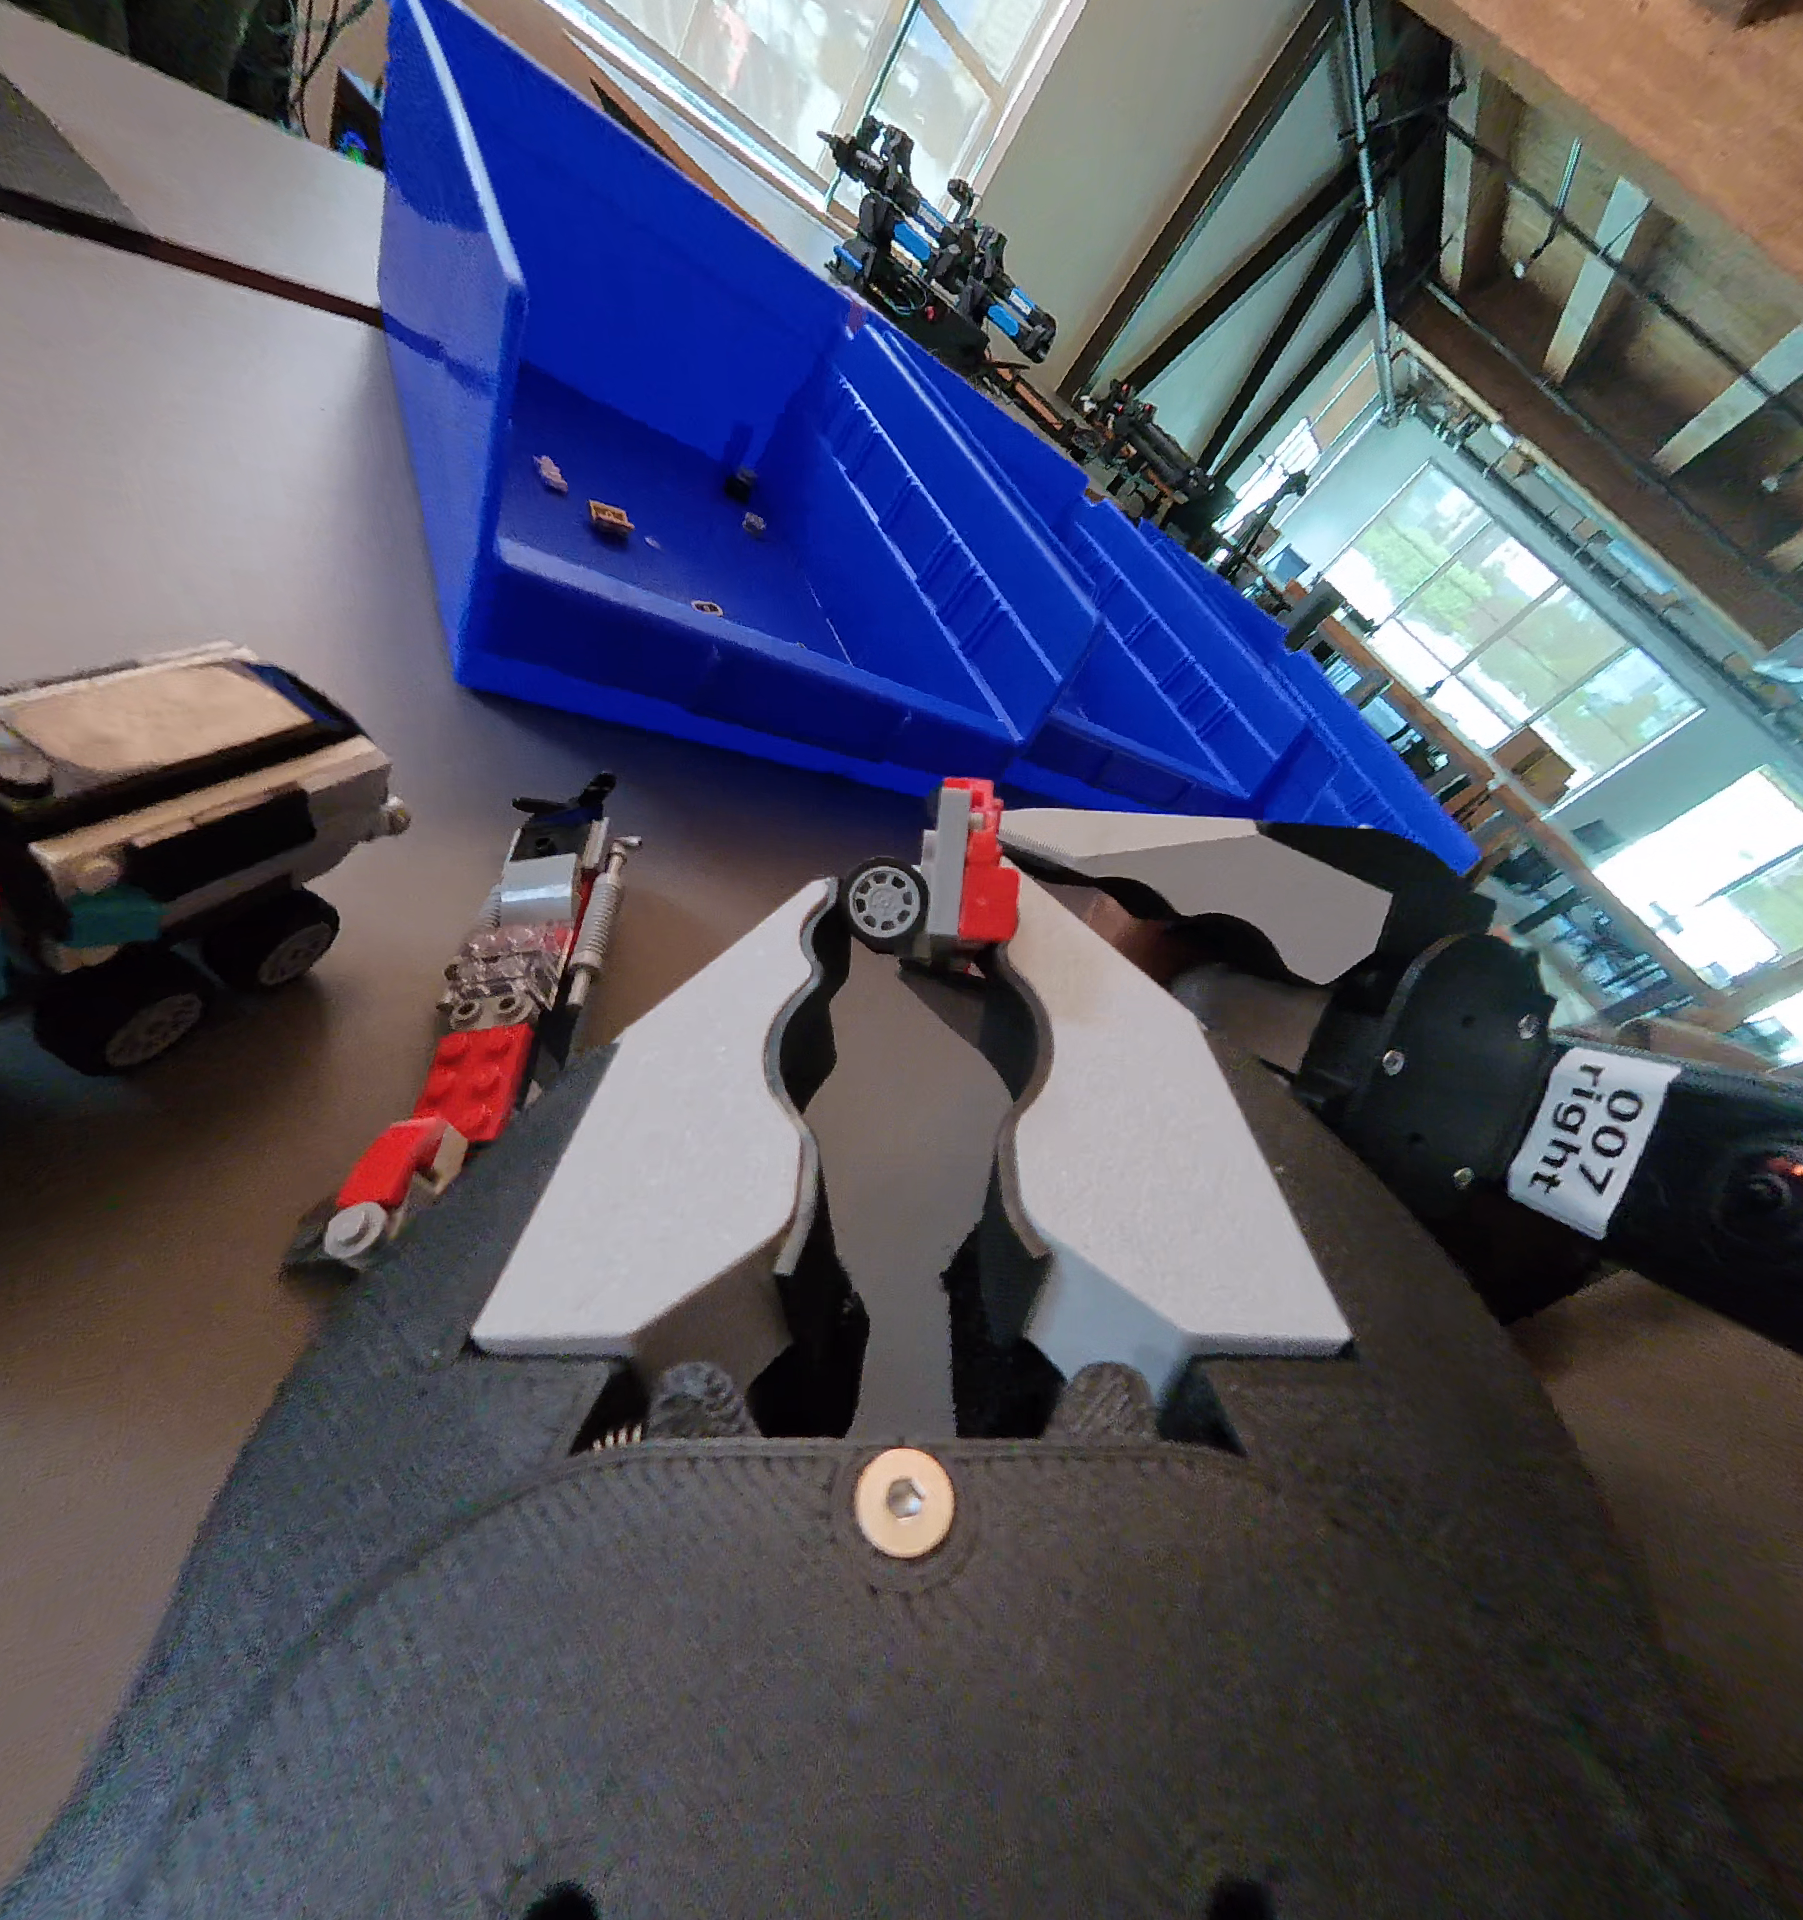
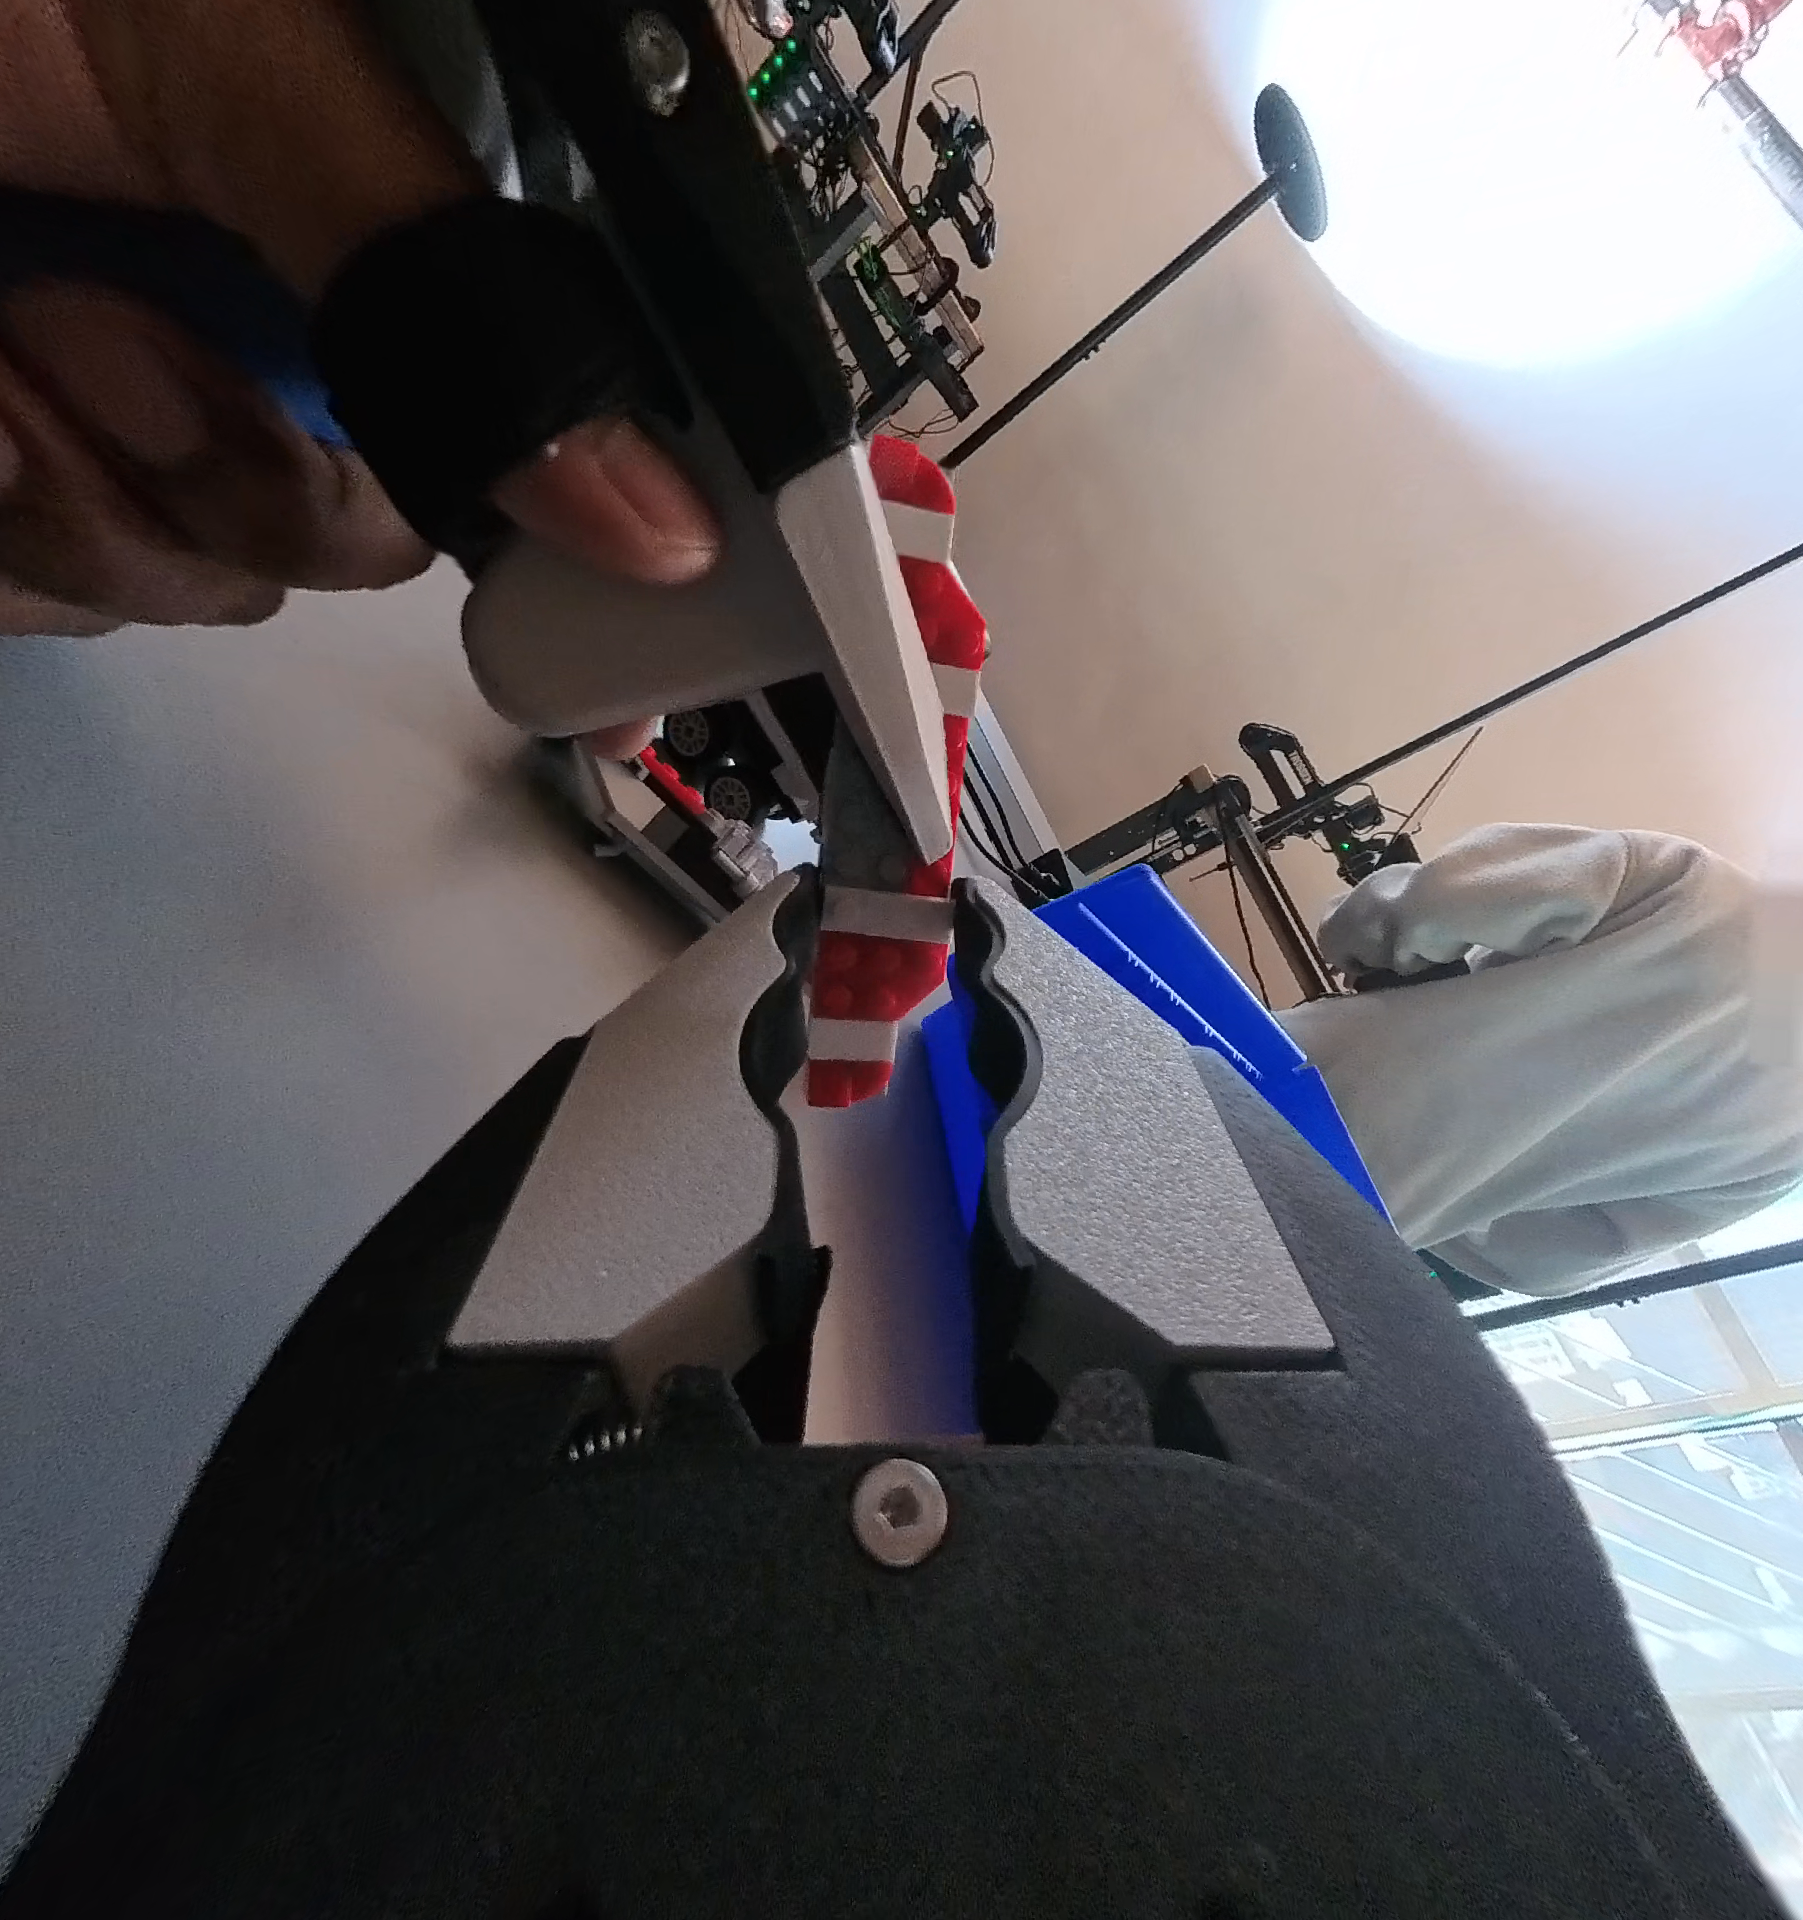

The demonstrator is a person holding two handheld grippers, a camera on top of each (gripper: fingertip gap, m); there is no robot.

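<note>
My left gripper (image 1: 918, 914) is shut on a small red and grey brick piece (image 1: 964, 883) that has a grey wheel (image 1: 883, 902), and holds it above the table. My right gripper (image 1: 1042, 847) comes in from the right and meets the piece's red side. In the right wrist view my right gripper (image 2: 881, 909) is shut on the same piece (image 2: 866, 987), which shows there as red studs with white stripes. The left gripper's finger (image 2: 866, 644) lies along the piece from above, with a hand (image 2: 149, 447) behind it.
A row of blue bins (image 1: 616, 343) stands behind, the nearest holding a few small parts. A brick truck (image 1: 128, 821) and a long loose brick assembly (image 1: 502, 997) lie on the grey table at the left. A person in a light sleeve (image 2: 1562, 1049) is at the right. Both grippers' tips are close together, under 4 cm apart.
</note>
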